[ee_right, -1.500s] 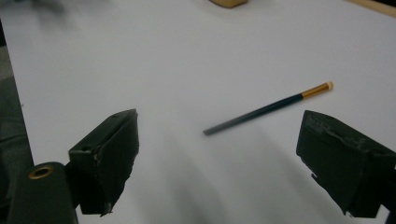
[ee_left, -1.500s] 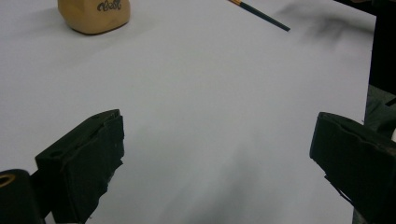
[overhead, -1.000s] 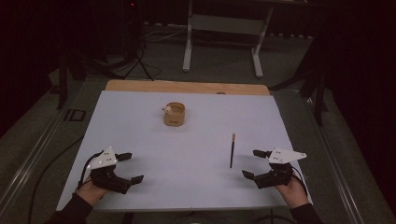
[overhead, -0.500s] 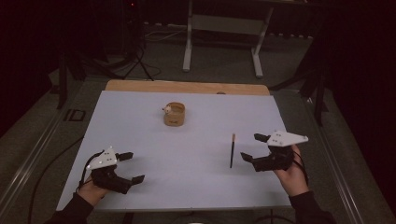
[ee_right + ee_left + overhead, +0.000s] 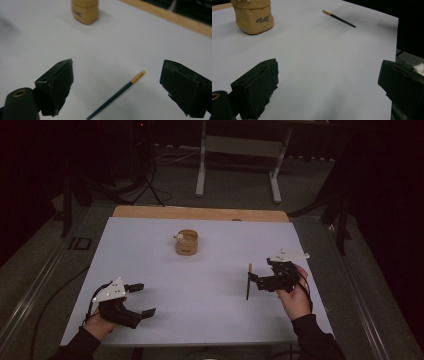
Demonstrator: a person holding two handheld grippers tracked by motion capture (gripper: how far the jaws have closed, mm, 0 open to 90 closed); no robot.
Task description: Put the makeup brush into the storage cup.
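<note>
A thin dark pencil (image 5: 248,282) with a tan end lies on the white table top (image 5: 200,320), right of centre. My right gripper (image 5: 261,271) hovers just right of it, open. In the right gripper view the pencil (image 5: 117,93) lies on the surface between the spread jaws of my right gripper (image 5: 118,75). A small tan pot (image 5: 186,242) with something white at its rim stands toward the back centre. My left gripper (image 5: 141,300) rests open near the front left corner, holding nothing. The left gripper view shows the pot (image 5: 253,16) and the pencil (image 5: 339,18) far ahead.
A wooden strip (image 5: 200,213) runs along the table's far edge. Behind it on the dark floor stand a metal frame's legs (image 5: 201,180) and cables. The table's right edge (image 5: 312,285) is close to my right hand.
My right gripper has moved forward and to the left, from the front right corner up to the pencil. The left gripper has stayed put.
</note>
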